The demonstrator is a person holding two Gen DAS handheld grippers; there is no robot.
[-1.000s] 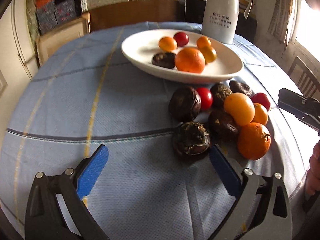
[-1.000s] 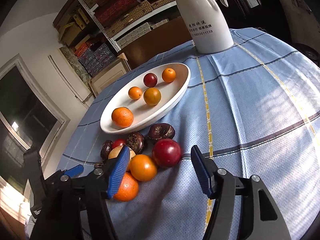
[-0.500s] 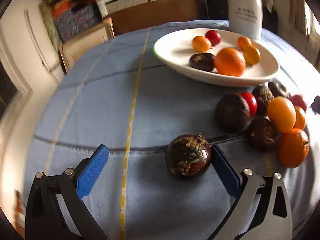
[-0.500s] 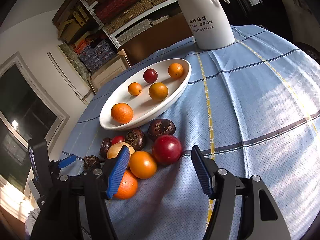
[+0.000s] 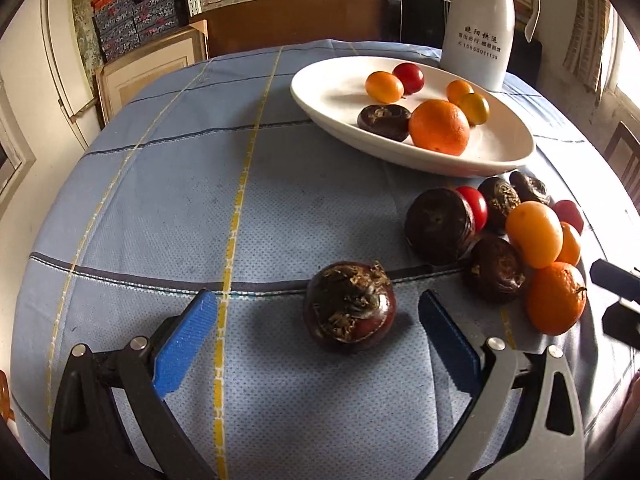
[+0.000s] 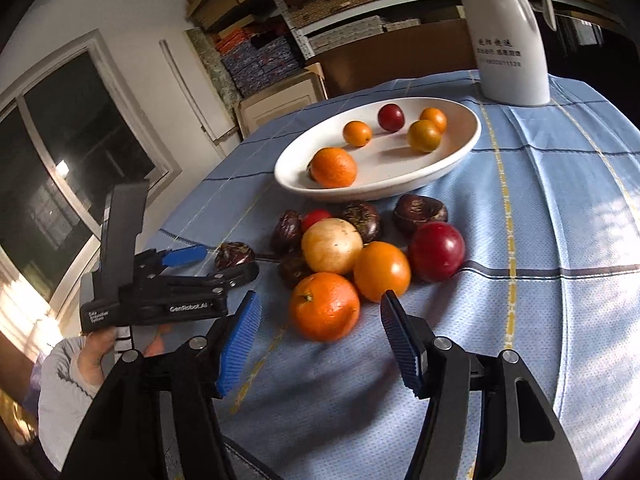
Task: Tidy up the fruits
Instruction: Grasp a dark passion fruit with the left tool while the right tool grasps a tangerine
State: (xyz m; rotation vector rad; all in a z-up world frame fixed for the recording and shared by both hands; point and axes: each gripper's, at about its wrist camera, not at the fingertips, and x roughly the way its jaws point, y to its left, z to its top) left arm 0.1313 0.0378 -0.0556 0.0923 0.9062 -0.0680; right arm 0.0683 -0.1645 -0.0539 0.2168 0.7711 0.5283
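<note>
The white oval dish (image 5: 508,160) is taken as the landmark. Well to its left and nearer the camera, the left gripper (image 5: 316,340) is held released, its 2 blue pads spread wide on either side of a single dark water chestnut (image 5: 349,307), which lies on the blue checked tablecloth (image 5: 168,200) apart from the rest; neither pad is seen touching it. The jaws appear to be set this wide so that the chestnut can be straddled before closing.

In the dish, 1 water chestnut, 1 large orange (image 5: 439,127), 3 small orange fruits and 1 small red fruit are already gathered, so the task is judged partly done.

Just in front of the dish, a loose cluster (image 6: 348,248) of chestnuts, red fruits and orange fruits is left on the cloth.

To the right of the dish, the right gripper (image 6: 320,340) is also held released and empty, its pads aimed at the nearest orange (image 6: 325,306) of the cluster, presumably to take it next. A white jug (image 6: 508,40) stands behind the dish.
</note>
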